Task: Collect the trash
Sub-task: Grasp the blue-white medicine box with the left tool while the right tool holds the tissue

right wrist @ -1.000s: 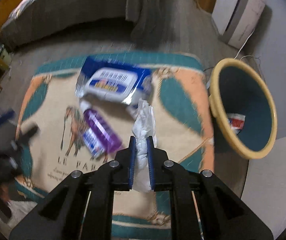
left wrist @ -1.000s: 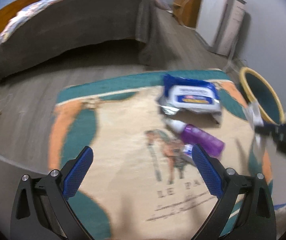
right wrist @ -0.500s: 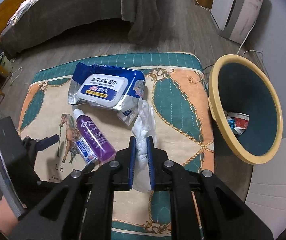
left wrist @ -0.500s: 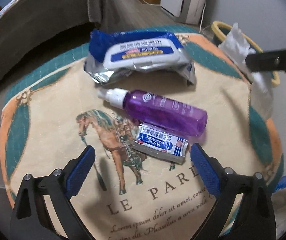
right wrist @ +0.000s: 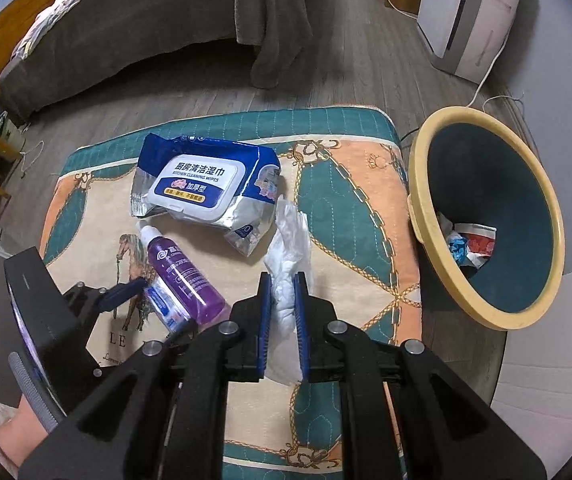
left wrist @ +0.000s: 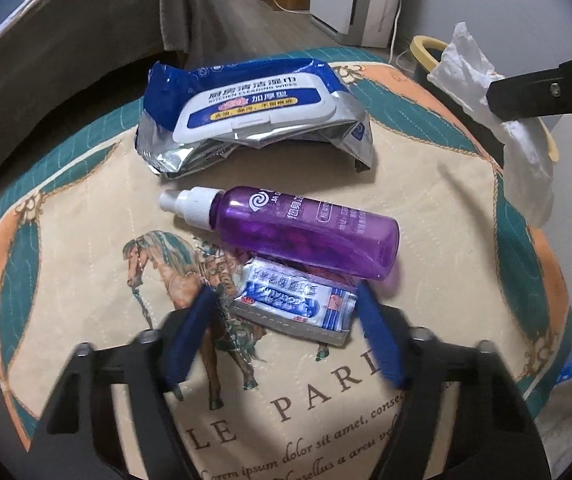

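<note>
Two grippers are in my view. My right gripper [right wrist: 283,312] has its jaws clamped on a crumpled white tissue [right wrist: 290,248], held above the patterned mat [right wrist: 350,208] and left of the yellow-rimmed bin [right wrist: 420,208], which has scraps at its bottom. My left gripper [left wrist: 286,334] has jaws parted either side of a small blue-and-white sachet [left wrist: 296,300], which lies against the purple spray bottle [left wrist: 306,232], near the wipes pack [left wrist: 253,108].

A cream mat [left wrist: 85,208] with teal and orange borders and a brown horse print. Blue-and-white wipes pack [left wrist: 253,108], silver underneath. Purple bottle [left wrist: 306,232], white cap. Blue-and-white sachet [left wrist: 298,300]. White tissue [right wrist: 290,256]. Yellow-rimmed teal bin [right wrist: 418,216].
</note>
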A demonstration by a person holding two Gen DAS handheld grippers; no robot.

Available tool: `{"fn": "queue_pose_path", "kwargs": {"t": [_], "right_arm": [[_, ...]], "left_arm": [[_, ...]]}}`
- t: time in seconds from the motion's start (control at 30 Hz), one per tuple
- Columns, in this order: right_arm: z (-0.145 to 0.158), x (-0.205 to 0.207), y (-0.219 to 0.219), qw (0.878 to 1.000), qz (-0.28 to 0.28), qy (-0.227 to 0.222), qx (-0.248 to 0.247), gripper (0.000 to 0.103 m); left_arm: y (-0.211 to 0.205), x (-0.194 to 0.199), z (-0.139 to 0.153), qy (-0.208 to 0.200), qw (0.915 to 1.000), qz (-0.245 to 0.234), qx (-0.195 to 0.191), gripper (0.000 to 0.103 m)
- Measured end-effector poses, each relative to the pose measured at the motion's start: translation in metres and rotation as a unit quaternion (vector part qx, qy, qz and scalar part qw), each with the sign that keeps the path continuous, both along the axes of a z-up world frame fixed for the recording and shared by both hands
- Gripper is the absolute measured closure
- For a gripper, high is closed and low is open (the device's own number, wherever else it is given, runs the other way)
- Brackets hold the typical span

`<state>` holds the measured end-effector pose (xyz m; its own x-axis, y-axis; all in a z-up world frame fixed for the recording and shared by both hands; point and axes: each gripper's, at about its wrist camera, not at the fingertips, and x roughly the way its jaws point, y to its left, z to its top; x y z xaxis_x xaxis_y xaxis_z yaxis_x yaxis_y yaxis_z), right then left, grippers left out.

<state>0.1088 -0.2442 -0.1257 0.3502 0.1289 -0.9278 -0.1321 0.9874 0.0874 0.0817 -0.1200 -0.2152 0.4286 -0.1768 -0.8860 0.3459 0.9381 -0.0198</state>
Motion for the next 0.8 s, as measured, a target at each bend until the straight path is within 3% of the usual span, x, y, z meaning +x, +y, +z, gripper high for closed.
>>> {"fn": "queue_pose_path", "kwargs": {"t": [0.13, 0.27, 0.8], "right_arm": [[0.002, 0.001, 0.002, 1.0, 0.003, -0.003, -0.001, 0.092], [0.008, 0.002, 0.002, 1.0, 0.003, -0.013, -0.003, 0.092], [0.061, 0.011, -0.042, 0.995, -0.04, -0.089, -0.001, 0.092]], "left_arm": [[0.001, 0.0, 0.003, 0.0, 1.0, -0.002, 0.0, 0.042], [0.016, 0.002, 0.022, -0.022, 0.9994, 0.026, 0.0, 0.042], [0.049, 0.015, 0.129, -0.132, 0.9863, 0.087, -0.047, 0.042]]}}
